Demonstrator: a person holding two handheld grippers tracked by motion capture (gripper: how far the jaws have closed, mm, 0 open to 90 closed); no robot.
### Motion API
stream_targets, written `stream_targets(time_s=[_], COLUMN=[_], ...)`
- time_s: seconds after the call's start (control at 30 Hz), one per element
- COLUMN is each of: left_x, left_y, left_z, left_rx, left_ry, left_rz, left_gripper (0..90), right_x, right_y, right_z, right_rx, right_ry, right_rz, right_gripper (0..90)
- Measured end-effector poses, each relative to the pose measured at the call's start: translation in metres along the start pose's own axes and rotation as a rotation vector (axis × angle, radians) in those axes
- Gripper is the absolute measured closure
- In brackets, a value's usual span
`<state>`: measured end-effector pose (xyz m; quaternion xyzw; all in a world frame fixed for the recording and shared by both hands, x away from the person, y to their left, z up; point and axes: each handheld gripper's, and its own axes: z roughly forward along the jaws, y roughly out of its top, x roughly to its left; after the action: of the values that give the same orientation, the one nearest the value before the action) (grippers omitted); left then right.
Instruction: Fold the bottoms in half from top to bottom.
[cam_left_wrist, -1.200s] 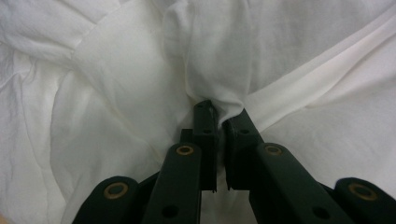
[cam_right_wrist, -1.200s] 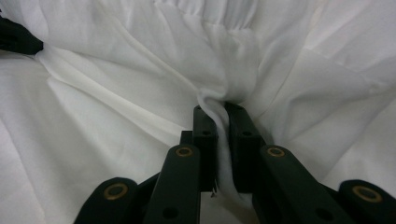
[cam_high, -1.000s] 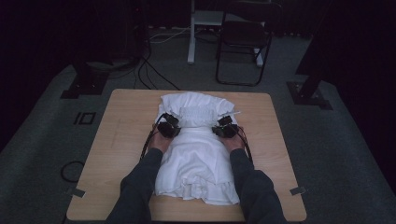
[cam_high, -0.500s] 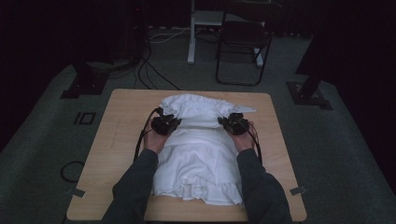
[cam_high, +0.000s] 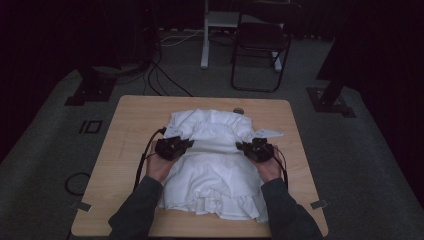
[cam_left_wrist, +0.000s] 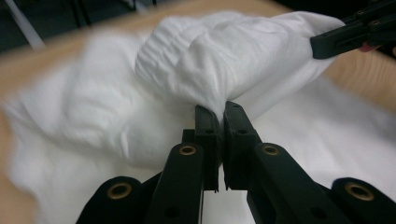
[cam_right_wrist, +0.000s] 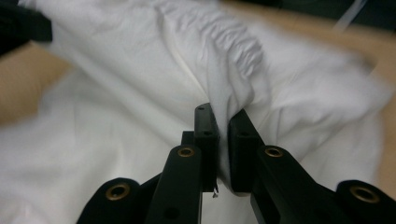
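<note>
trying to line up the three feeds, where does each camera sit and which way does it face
High view: above the person's side, looking forward and down on the table; forearms, left gripper and right gripper show.
Left gripper view: rides the left gripper, looking along its fingers pinching the white garment.
Right gripper view: rides the right gripper, fingers pinching the same garment.
Shared: the garment and wooden table.
</note>
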<state>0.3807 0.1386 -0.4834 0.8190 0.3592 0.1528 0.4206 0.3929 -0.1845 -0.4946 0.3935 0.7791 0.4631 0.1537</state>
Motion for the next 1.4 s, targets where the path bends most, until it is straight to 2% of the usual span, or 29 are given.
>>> stream_targets(time_s=[0.03,0.1,0.2,0.23,0.27,0.33,0.4,0.43,0.53,0.57,0.6,0.63,0.67,0.7,0.73,0.77,0.83,0.87,0.97,1.0,1.03,1.07,1.1,1.17,1.2,1.3,1.33,1.37,1.4], left_x=[0.0,0.0,0.003,0.003,0.004,0.003,0.005,0.007,0.017,0.017,0.021,0.025,0.03,0.03,0.034,0.034,0.037,0.04,0.039,0.035,0.031,0.024,0.019,0.014,0.002,-0.011,-0.011,-0.013,-0.013], left_y=[-0.013,-0.024,-0.041,-0.043,-0.043,-0.036,-0.03,-0.026,-0.01,-0.01,-0.002,0.003,0.009,0.009,0.013,0.013,0.013,0.01,0.008,0.006,0.006,0.005,0.003,0.001,-0.006,-0.019,-0.019,-0.025,-0.027], left_z=[0.009,0.017,0.036,0.038,0.037,0.027,0.014,0.008,-0.008,-0.008,-0.009,-0.006,0.004,0.004,0.022,0.022,0.043,0.061,0.067,0.073,0.072,0.064,0.058,0.053,0.043,0.031,0.031,0.026,0.024], left_rx=[0.042,0.08,0.176,0.183,0.178,0.141,0.102,0.076,0.016,0.016,0.01,0.014,0.04,0.04,0.096,0.096,0.165,0.217,0.233,0.237,0.22,0.179,0.156,0.135,0.115,0.077,0.077,0.075,0.078], left_ry=[-0.009,-0.014,-0.009,-0.013,-0.024,-0.031,-0.027,-0.022,0.002,0.002,0.018,0.028,0.043,0.043,0.056,0.056,0.083,0.077,0.075,0.07,0.066,0.034,0.015,-0.006,-0.055,-0.142,-0.142,-0.19,-0.199], left_rz=[-0.009,-0.015,-0.034,-0.04,-0.059,-0.082,-0.093,-0.098,-0.116,-0.116,-0.12,-0.114,-0.119,-0.119,-0.121,-0.121,-0.113,-0.125,-0.118,-0.099,-0.097,-0.086,-0.077,-0.06,0.0,0.053,0.053,0.07,0.077], left_gripper=[86.0,85.4,82.4,78.0,68.5,63.3,54.4,54.4,52.7,55.9,55.9,65.5,80.8,86.0,87.8,88.6,88.6,88.4,86.3,86.3,81.8,80.0,78.9,78.0,76.7,75.9,75.3,74.8,73.6], right_x=[0.002,0.003,0.004,0.005,0.005,0.007,0.009,0.009,0.003,0.003,-0.002,-0.007,-0.011,-0.011,-0.016,-0.016,-0.024,-0.032,-0.035,-0.038,-0.04,-0.038,-0.036,-0.034,-0.03,-0.023,-0.023,-0.018,-0.017], right_y=[-0.016,-0.036,-0.042,-0.044,-0.044,-0.042,-0.035,-0.035,-0.023,-0.023,-0.017,-0.01,-0.001,-0.001,0.005,0.005,0.008,0.007,0.005,0.003,-0.001,-0.005,-0.006,-0.008,-0.013,-0.021,-0.021,-0.025,-0.026], right_z=[0.01,0.023,0.029,0.033,0.034,0.033,0.019,0.019,0.002,0.002,-0.004,-0.007,-0.004,-0.004,0.009,0.009,0.028,0.048,0.057,0.063,0.069,0.063,0.058,0.052,0.04,0.023,0.023,0.013,0.009], right_rx=[0.048,0.11,0.142,0.169,0.182,0.194,0.136,0.136,0.059,0.059,0.02,-0.01,-0.004,-0.004,0.031,0.031,0.079,0.131,0.149,0.161,0.166,0.128,0.108,0.095,0.073,0.066,0.066,0.065,0.054], right_ry=[0.004,0.011,0.01,0.008,0.006,0.002,0.01,0.01,0.009,0.009,0.0,-0.001,-0.044,-0.044,-0.086,-0.086,-0.118,-0.157,-0.154,-0.13,-0.072,-0.003,0.027,0.044,0.111,0.19,0.19,0.218,0.204], right_rz=[0.003,0.032,0.029,0.024,0.021,0.014,-0.007,-0.007,0.004,0.004,0.024,0.058,0.06,0.06,0.049,0.049,0.052,0.06,0.069,0.078,0.092,0.101,0.096,0.086,0.066,0.029,0.029,-0.02,-0.032], right_gripper=[84.7,84.6,83.7,81.4,78.9,64.3,48.7,48.7,45.3,45.3,45.8,57.7,78.2,78.2,84.1,84.1,84.8,84.6,84.1,83.2,81.9,79.0,77.8,77.0,75.0,72.9,72.9,71.2,70.7])
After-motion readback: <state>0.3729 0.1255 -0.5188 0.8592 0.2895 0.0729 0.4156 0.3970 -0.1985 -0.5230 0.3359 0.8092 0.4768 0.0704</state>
